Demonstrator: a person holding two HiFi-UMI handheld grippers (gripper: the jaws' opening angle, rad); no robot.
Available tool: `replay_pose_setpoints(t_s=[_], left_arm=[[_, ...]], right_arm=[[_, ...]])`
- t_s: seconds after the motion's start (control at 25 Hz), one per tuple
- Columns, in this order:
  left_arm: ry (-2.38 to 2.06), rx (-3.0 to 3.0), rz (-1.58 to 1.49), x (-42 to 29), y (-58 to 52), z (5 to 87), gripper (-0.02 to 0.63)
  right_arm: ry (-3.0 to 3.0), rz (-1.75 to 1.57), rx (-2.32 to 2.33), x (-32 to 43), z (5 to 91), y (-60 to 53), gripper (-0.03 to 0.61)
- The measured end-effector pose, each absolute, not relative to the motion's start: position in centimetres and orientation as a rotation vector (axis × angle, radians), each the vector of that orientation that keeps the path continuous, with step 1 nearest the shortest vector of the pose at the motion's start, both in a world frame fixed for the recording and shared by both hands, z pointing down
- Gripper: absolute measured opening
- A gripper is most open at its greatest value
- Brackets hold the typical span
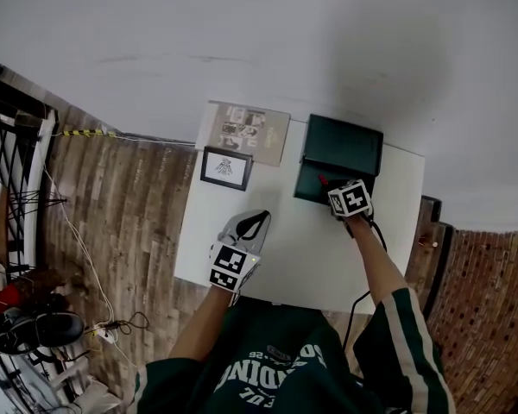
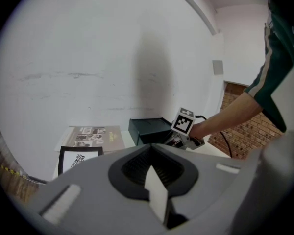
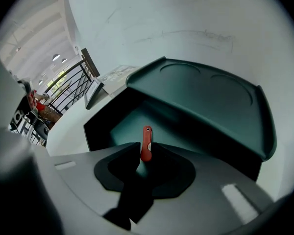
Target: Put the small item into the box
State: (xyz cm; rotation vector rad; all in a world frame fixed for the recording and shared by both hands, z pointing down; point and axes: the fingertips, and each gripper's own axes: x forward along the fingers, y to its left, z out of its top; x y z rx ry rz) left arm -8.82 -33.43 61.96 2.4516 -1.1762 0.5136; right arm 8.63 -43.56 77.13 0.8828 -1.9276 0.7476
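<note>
Over open box (image 3: pixel 130 121) (dark green): right gripper (image 3: pixel 146 155) clamps red item (image 3: pixel 146 142).

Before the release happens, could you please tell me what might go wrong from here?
The red item is pinched only by its lower end in the right gripper, so it could tilt or slip early. It hangs close to the front wall of the box, so a release here might drop it onto the white table.
</note>
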Motion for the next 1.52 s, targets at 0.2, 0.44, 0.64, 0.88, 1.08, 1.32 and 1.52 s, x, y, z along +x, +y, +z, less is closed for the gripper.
replay_pose_setpoints(t_s=[0.2,0.44,0.64,0.88,1.08,1.32,1.52], left_arm=[[-1.18,2.453,0.513,-8.8,-33.6,61.9,0.052],[-1.189,2.476,0.52,-8.7,-34.4,61.5,0.052],[-1.197,2.511,0.498,-8.4,-35.3,60.1,0.052],[-1.185,2.575,0.48,-7.2,-35.9,58.1,0.052],[-1.162,2.627,0.471,-5.8,-35.9,56.4,0.052],[-1.157,2.677,0.448,-5.0,-36.3,54.8,0.052],[-1.158,2.7,0.425,-4.9,-36.4,53.6,0.052]], right_arm=[[-1.959,0.737,0.9,8.4,75.9,-44.1,0.075],[-2.07,0.733,1.009,8.9,71.1,-43.8,0.063],[-2.166,0.745,1.131,9.9,67.1,-41.9,0.005],[-2.25,0.727,1.249,11.0,63.9,-39.2,0.003],[-2.308,0.698,1.346,11.5,60.9,-37.1,0.003],[-2.423,0.415,1.438,10.9,54.8,-35.7,0.003],[-2.523,0.312,1.529,10.6,50.3,-35.1,0.003]])
